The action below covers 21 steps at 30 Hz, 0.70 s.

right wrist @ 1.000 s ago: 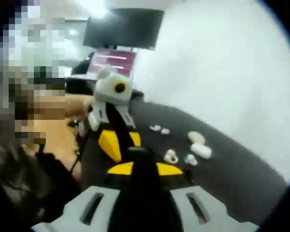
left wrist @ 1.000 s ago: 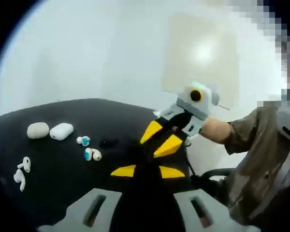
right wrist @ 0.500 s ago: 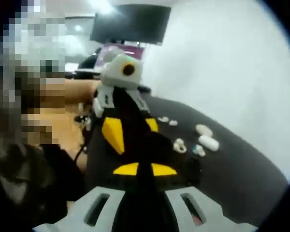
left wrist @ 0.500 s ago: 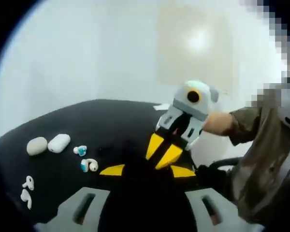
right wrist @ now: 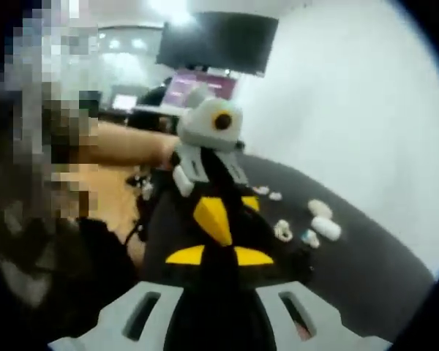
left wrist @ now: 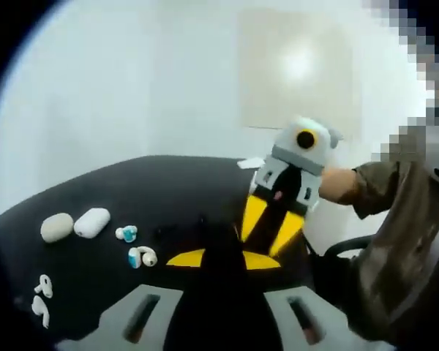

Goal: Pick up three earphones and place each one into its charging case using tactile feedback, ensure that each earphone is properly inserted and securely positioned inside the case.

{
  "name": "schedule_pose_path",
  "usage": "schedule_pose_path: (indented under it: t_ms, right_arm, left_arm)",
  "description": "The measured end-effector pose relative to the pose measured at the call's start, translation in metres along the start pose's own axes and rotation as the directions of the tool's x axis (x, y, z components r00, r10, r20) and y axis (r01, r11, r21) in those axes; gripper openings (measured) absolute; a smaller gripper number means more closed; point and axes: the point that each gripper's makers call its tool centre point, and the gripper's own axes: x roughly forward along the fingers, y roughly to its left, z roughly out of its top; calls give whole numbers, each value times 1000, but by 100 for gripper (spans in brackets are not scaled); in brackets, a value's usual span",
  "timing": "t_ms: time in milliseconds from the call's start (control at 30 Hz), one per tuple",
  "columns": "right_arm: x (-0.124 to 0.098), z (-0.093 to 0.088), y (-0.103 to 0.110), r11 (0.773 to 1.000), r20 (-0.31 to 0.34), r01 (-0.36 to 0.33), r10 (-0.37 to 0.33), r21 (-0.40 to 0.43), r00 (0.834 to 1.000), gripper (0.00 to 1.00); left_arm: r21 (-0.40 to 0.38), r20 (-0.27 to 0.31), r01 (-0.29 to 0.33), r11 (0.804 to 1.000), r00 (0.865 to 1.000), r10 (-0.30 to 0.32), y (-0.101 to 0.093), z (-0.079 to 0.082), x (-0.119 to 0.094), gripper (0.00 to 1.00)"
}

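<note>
Above the near edge of the black table, my left gripper and right gripper meet tip to tip. Both look shut with nothing between the jaws. Far to the left lie a beige oval case and a white case. Two blue-and-white earbuds sit just right of them, and a pair of white stemmed earphones is nearer. From the right gripper, the left gripper stands in front, with the cases and earbuds beyond.
A person's sleeve and a hand behind the right gripper are at the right. A dark monitor and a lit screen stand beyond the table. A white wall rises behind the table.
Both hands have shifted a little. In the left gripper view the right gripper now stands more upright and farther right. The cases and earphones lie where they were.
</note>
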Motion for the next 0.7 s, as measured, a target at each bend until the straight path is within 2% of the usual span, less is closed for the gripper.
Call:
schedule_pose_path:
  t_ms: [67, 133, 200, 267, 367, 433, 567, 700]
  right_arm:
    - [-11, 7, -22, 997, 41, 60, -62, 43, 997, 16]
    - [-13, 2, -30, 995, 22, 43, -45, 87, 999, 19]
    - [-6, -3, -26, 988, 6, -22, 21, 151, 1000, 22]
    - [5, -7, -18, 984, 8, -71, 71, 165, 997, 22]
    - [20, -23, -9, 988, -70, -117, 125, 99, 990, 22]
    - [27, -24, -1, 987, -85, -149, 153, 56, 985, 22]
    - [28, -16, 4, 985, -56, -166, 168, 41, 984, 19]
    - [25, -20, 2, 979, -56, -151, 160, 135, 986, 17]
  left_arm:
    - [2, 4, 14, 1000, 1000, -14, 1, 0, -1, 14]
    - [-5, 8, 26, 1000, 1000, -26, 3, 0, -2, 14]
    - [-6, 15, 40, 999, 999, -40, 3, -1, -4, 14]
    - [-13, 22, 70, 997, 997, -70, 2, -2, -6, 15]
    - [-10, 23, 88, 996, 996, -88, 0, -2, -9, 15]
    - [2, 26, 89, 996, 996, -89, -1, -2, -9, 15]
    - [8, 27, 95, 995, 995, -95, -2, -2, -9, 15]
    - [49, 30, 58, 997, 998, -60, 0, -3, -9, 16]
